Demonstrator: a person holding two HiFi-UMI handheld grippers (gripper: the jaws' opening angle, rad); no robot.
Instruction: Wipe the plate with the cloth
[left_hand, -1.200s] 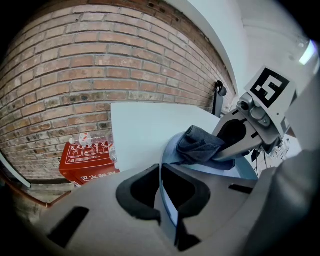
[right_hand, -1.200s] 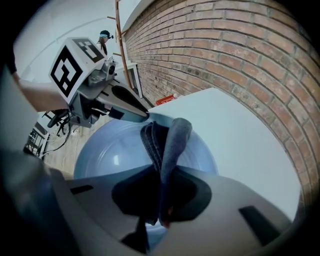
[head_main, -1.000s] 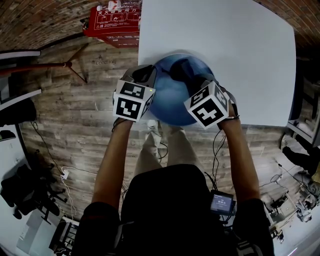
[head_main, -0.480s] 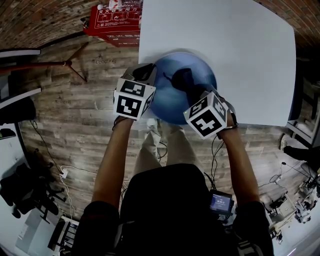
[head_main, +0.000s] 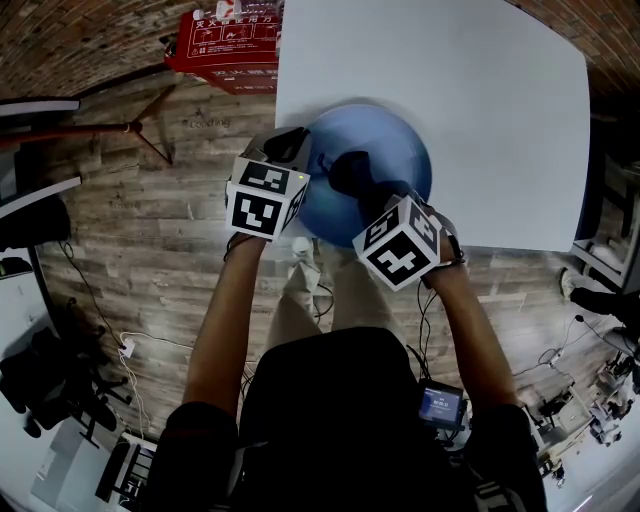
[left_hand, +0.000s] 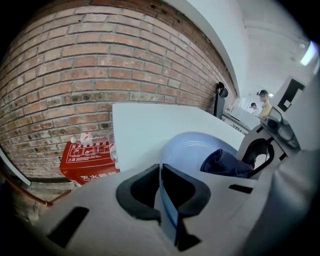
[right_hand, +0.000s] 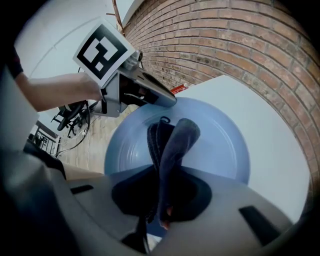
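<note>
You are working at a plain white tabletop (head_main: 480, 100) that stands on a grey wood-plank floor (head_main: 150, 260). A brick wall (left_hand: 100, 75) rises behind it. A red case (head_main: 225, 40) with white print sits at the foot of that wall, just beside the far end of the tabletop's left edge.

By count, there is one plate (head_main: 385, 140), one cloth (head_main: 355, 172) and one red case. There are two hand-held grippers, each carrying one black-and-white marker cube (head_main: 265, 197).

The plate is round, pale blue and smooth, with a raised rim and faint rings inside it. It sits at the near-left corner of the tabletop, and its near part juts out past the edge over the floor. I cannot tell whether its underside touches the tabletop.

Your left hand-held gripper (left_hand: 161, 192) has its jaws drawn in to a narrow slit on the plate's left rim. The rim runs edge-on between the two dark pads.

Your right hand-held gripper (right_hand: 162, 200) is clamped on the cloth. The cloth is dark navy and bunched into a thick fold that stands out from the jaws. The fold lies against the plate's inner face, near the middle. In the left gripper view the cloth shows as a dark wad on the right side of the plate, tucked under the right hand-held gripper.
</note>
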